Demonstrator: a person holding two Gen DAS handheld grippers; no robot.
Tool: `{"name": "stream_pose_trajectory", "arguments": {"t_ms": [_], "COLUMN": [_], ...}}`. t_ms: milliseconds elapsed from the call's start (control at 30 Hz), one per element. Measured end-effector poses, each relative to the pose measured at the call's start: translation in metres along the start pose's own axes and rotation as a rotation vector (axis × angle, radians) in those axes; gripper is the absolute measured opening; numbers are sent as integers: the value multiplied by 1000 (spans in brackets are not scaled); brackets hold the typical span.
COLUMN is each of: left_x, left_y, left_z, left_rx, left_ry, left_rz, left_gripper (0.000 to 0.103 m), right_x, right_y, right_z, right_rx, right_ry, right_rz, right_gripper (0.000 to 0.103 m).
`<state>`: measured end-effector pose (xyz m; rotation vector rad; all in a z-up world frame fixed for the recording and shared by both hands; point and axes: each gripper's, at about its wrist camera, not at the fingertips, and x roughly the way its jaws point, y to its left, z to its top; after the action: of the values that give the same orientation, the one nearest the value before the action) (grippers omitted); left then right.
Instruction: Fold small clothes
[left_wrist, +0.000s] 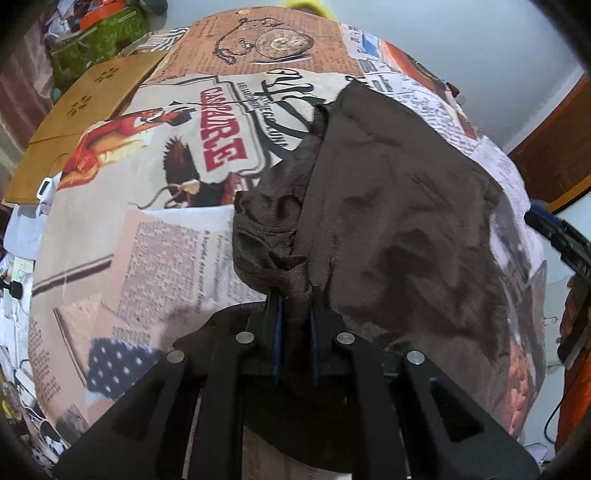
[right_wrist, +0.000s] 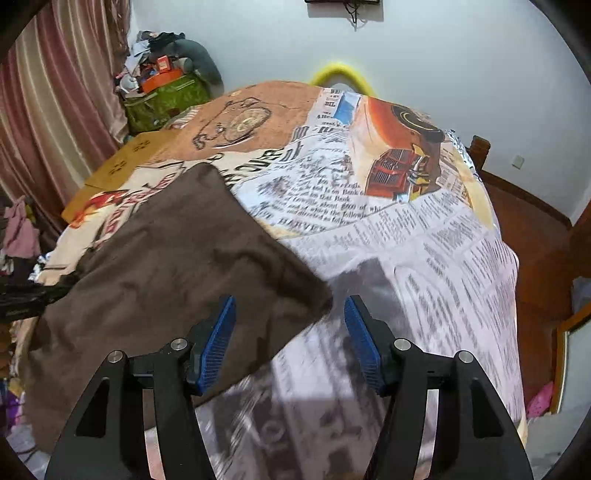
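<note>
A dark brown garment lies spread on the newspaper-print bedsheet. My left gripper is shut on a bunched corner of the brown garment near its lower left edge. In the right wrist view the same brown garment covers the left part of the bed. My right gripper is open and empty, its blue pads either side of the garment's right corner, just above it. The right gripper's edge shows at the far right of the left wrist view.
The bedsheet covers a bed. A wooden board lies at the far left edge. A green bag with clutter stands by the curtain. A wooden bed frame runs along the right. A clothes pile sits at the left.
</note>
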<state>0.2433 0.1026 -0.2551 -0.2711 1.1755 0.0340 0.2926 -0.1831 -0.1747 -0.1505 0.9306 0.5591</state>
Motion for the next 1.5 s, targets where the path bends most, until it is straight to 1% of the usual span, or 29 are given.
{"name": "stream_pose_trajectory", "arguments": {"t_ms": [67,133,200,233,267,367,500,533,600,633,667,733,833,1000,1100,1200,1233,1267,1300,1333,1367,1400,1467,1500], "left_x": [-4,-11,-17,-21,-24,-33,-38,-39,-38,-36,-33,-23,2,50,77,100,103,103,101,99,97,95,94,93], "left_y": [-5,-7,-3,0,5,18,21,21,15,10,5,-7,-23,-36,-35,-33,-34,-33,-34,-35,-36,-37,-41,-43], "left_z": [-5,-9,-10,-9,-8,3,33,40,58,69,81,100,127,163,173,177,176,176,176,175,174,172,171,170], "left_rx": [11,28,36,35,27,13,45,54,82,100,121,166,226,274,286,286,282,280,281,281,277,273,278,280], "left_ry": [-4,-16,-35,-44,-50,-67,-104,-108,-116,-123,-130,-131,-102,-39,28,93,100,90,77,69,66,68,61,58], "left_rz": [-7,8,47,62,61,68,111,107,82,72,60,47,35,26,-36,-100,-119,-139,-157,-173,-193,-208,-189,-180], "left_gripper": [11,12,18,24,30,42,48,48,52,60,65,65,67,67,67,66,64,59,55,44,31,27,20,18], "right_x": [-7,-12,-16,-19,-21,-22,-15,-14,-11,-8,-5,1,11,34,46,58,59,60,61,62,63,65,69,69], "right_y": [4,7,8,7,7,4,-1,-1,-1,0,0,-1,-5,-18,-27,-35,-36,-36,-35,-34,-32,-31,-29,-29], "right_z": [-7,-13,-21,-24,-28,-32,-33,-33,-34,-33,-32,-30,-26,-18,-14,-12,-12,-10,-9,-7,-6,-4,0,1], "right_rx": [-3,-9,-7,-3,7,30,72,78,87,88,88,90,105,153,178,228,231,230,227,221,211,199,171,161], "right_ry": [4,9,17,19,22,24,32,33,35,36,37,39,38,43,49,50,42,30,25,20,19,22,26,24], "right_rz": [6,8,4,5,8,11,24,26,31,35,39,44,54,71,84,143,156,169,175,177,174,163,136,138], "right_gripper": [57,57,57,57,57,58,58,58,58,58,58,58,58,58,58,58,58,58,55,51,41,30,23,19]}}
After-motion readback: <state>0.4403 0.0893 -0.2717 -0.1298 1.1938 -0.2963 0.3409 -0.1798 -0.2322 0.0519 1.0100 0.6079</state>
